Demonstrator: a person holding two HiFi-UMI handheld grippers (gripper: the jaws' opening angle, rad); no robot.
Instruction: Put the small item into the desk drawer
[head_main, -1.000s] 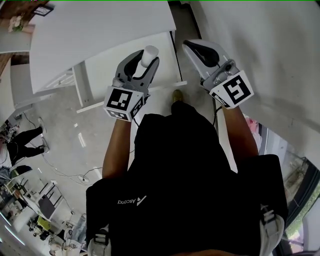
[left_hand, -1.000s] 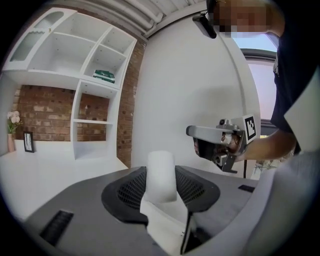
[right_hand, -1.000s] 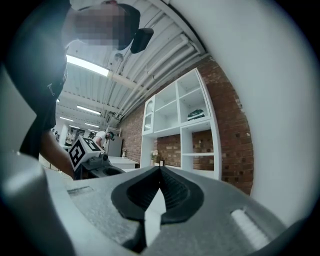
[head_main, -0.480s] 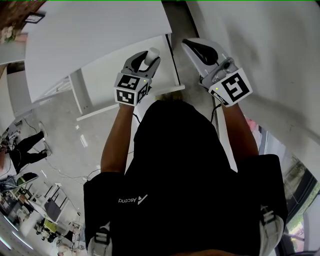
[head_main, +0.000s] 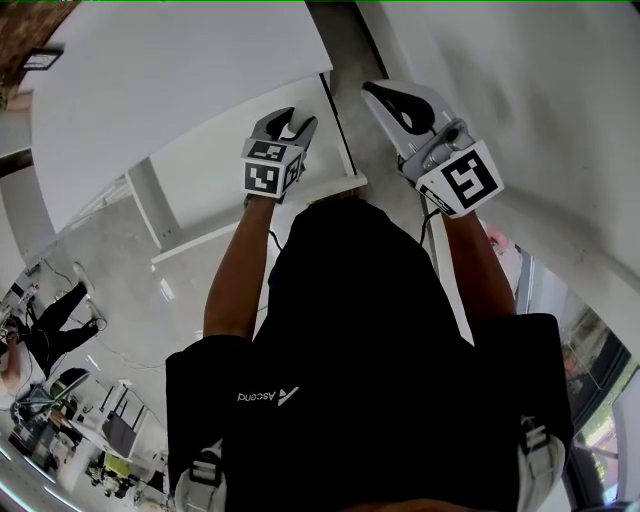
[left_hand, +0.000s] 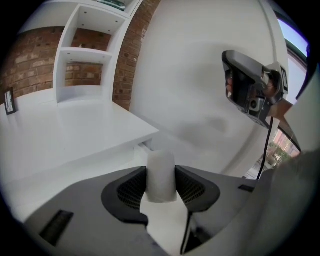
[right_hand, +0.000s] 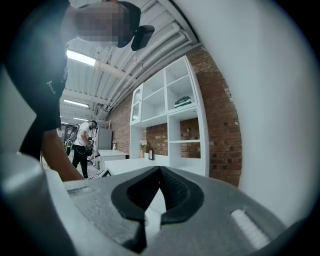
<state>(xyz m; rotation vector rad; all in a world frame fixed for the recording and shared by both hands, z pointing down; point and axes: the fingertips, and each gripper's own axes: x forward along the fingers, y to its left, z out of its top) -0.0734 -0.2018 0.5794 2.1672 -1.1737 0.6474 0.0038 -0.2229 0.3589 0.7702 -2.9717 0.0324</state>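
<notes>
In the left gripper view a small white cylinder stands upright between the dark ribbed pads, and my left gripper is shut on it. From the head view that gripper hangs over the white desk, near its right end; the cylinder is barely visible there. A narrow gap shows under the desk top's edge; I cannot tell whether it is a drawer. My right gripper is held further right beside the white wall, its jaws closed tip to tip with nothing in them.
A white wall runs close along the right. White shelves stand against a brick wall behind the desk. The desk's leg frame stands on the grey floor. A person works far off.
My left gripper has moved forward, away from my body and further over the desk, with the cylinder still in it. The right gripper has hardly shifted.
</notes>
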